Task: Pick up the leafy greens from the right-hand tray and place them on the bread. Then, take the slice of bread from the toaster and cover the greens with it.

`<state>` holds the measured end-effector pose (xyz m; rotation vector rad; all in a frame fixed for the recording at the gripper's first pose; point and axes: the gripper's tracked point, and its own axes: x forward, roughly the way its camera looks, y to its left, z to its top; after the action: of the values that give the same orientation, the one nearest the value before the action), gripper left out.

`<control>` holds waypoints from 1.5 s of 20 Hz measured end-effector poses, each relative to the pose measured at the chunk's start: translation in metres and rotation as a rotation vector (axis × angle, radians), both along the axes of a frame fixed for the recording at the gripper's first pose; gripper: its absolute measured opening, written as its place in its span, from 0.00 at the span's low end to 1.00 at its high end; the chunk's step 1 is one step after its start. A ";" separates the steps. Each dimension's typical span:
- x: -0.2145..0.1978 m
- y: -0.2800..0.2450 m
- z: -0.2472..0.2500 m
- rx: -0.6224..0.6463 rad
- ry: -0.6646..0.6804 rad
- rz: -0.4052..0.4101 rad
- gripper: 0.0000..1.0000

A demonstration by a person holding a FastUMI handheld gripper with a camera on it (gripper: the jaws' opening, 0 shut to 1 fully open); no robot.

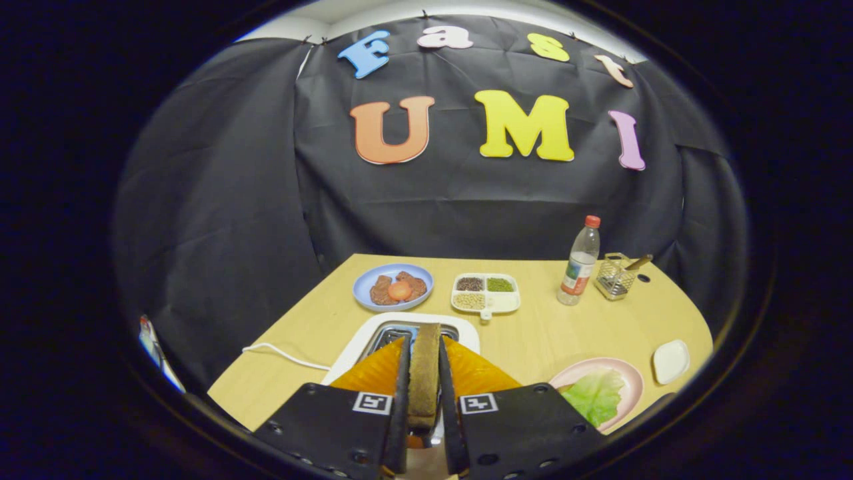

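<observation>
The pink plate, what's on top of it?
A green lettuce leaf lies on the pink plate. The claw, shut on the bread slice, hides the plate's near edge.

Table (533,340), pale wood. White toaster (360,343) at 6 o'clock, cord (280,353) toward 8; blue plate (393,287) at 11; divided dish (485,293) at 12; bottle (580,261) and wire basket (614,277) at 1; small white dish (670,361) at 3; pink plate (630,380) at 4.

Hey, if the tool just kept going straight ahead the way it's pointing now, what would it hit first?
The tool is shut on the bread, standing on edge. Straight on, it would probably meet the toaster first; beyond that lie the blue plate and divided tray. Depth is hard to judge.
</observation>
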<state>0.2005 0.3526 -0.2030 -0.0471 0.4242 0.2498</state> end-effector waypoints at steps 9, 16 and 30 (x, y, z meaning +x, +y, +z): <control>-0.019 0.003 0.063 0.011 -0.163 -0.027 0.12; -0.043 -0.003 0.133 0.075 -0.257 -0.020 0.12; -0.013 -0.132 0.044 0.051 -0.170 -0.216 0.12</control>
<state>0.1873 0.2208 -0.1587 0.0277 0.2507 0.0430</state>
